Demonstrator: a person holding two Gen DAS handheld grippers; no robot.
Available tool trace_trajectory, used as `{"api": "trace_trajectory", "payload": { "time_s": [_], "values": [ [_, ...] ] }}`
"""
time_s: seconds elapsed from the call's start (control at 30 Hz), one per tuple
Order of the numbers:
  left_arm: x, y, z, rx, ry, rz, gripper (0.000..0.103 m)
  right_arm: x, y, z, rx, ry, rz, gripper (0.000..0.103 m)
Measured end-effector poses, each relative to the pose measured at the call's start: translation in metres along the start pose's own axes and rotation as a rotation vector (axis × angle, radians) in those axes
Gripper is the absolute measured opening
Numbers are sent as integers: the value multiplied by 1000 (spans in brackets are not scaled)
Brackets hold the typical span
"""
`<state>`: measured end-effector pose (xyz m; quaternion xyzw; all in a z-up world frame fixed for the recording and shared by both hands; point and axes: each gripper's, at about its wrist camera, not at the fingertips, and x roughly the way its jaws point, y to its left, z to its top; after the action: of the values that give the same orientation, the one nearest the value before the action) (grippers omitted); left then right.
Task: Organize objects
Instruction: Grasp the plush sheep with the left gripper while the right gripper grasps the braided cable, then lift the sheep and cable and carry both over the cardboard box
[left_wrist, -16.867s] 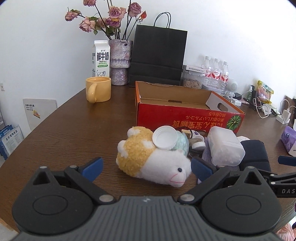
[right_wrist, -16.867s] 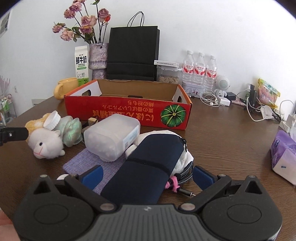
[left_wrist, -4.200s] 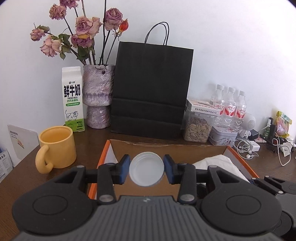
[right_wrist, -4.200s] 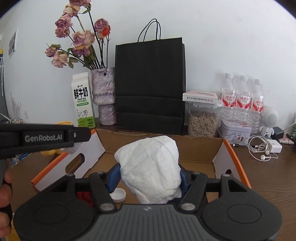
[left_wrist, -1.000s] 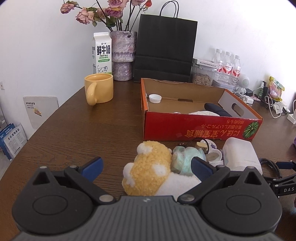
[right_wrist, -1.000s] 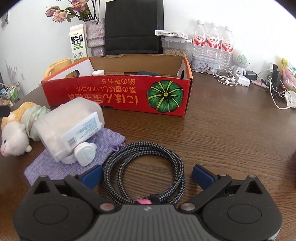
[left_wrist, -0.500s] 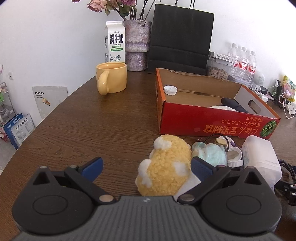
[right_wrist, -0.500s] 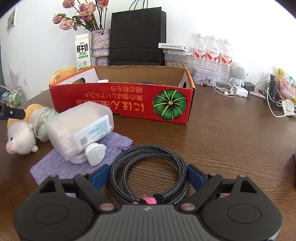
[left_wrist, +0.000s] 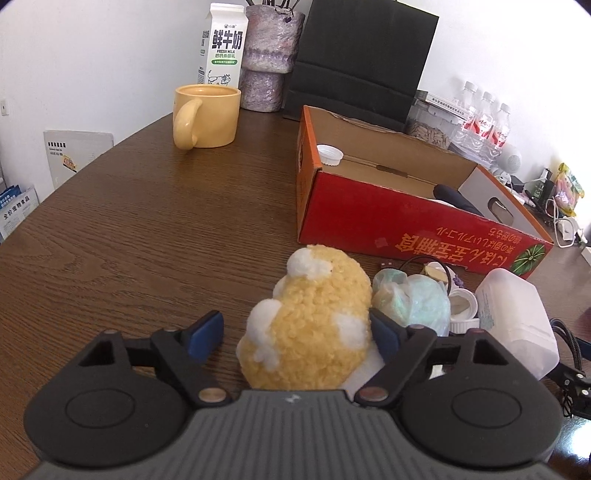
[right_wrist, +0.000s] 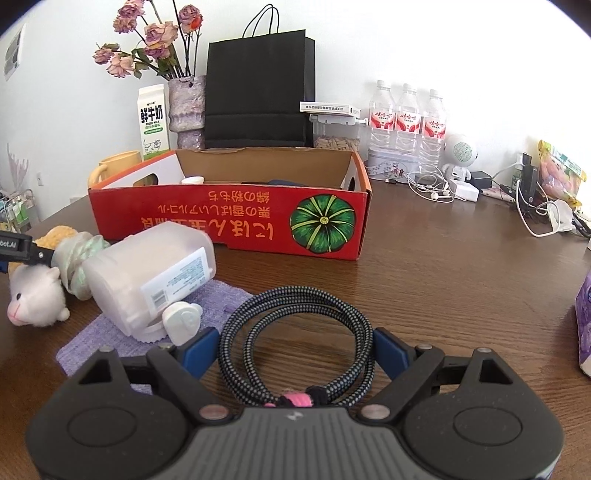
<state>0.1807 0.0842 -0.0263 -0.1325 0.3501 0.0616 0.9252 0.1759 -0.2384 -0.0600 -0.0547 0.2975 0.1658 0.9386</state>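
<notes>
A yellow-and-white plush sheep (left_wrist: 314, 325) lies on the brown table in front of the red cardboard box (left_wrist: 406, 225). My left gripper (left_wrist: 295, 332) straddles it with its jaws closing. The right pad touches the fleece and a gap shows at the left pad. A coiled braided cable (right_wrist: 295, 306) sits between the pads of my right gripper (right_wrist: 295, 350), which press on both sides of it. A white plastic jar (right_wrist: 147, 273), a purple cloth pouch (right_wrist: 221, 299) and a pale green bag (left_wrist: 410, 299) lie beside them. In the box lies a white cap (left_wrist: 330, 155).
A yellow mug (left_wrist: 207, 116), a milk carton (left_wrist: 223, 44), a vase and a black paper bag (left_wrist: 362, 66) stand behind the box. Water bottles (right_wrist: 406, 114), chargers and earphone cords crowd the back right. A purple tissue pack (right_wrist: 583, 325) is at the right edge.
My left gripper sank and moved in over the plush sheep, and its jaws narrowed around it. The right jaws narrowed onto the cable coil.
</notes>
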Motion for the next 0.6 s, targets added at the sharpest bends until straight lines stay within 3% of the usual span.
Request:
{"api": "trace_trajectory", "payload": {
  "time_s": [0.03, 0.17, 0.6],
  "values": [
    [-1, 0, -1, -3, 0, -26, 70, 0, 0, 0, 2, 0, -1, 89],
    [-7, 2, -5, -10, -13, -47, 64, 0, 0, 0, 1, -4, -6, 89],
    [-46, 18, -3, -74, -128, -20, 61, -8, 6, -1, 9, -43, 3, 88]
  ]
}}
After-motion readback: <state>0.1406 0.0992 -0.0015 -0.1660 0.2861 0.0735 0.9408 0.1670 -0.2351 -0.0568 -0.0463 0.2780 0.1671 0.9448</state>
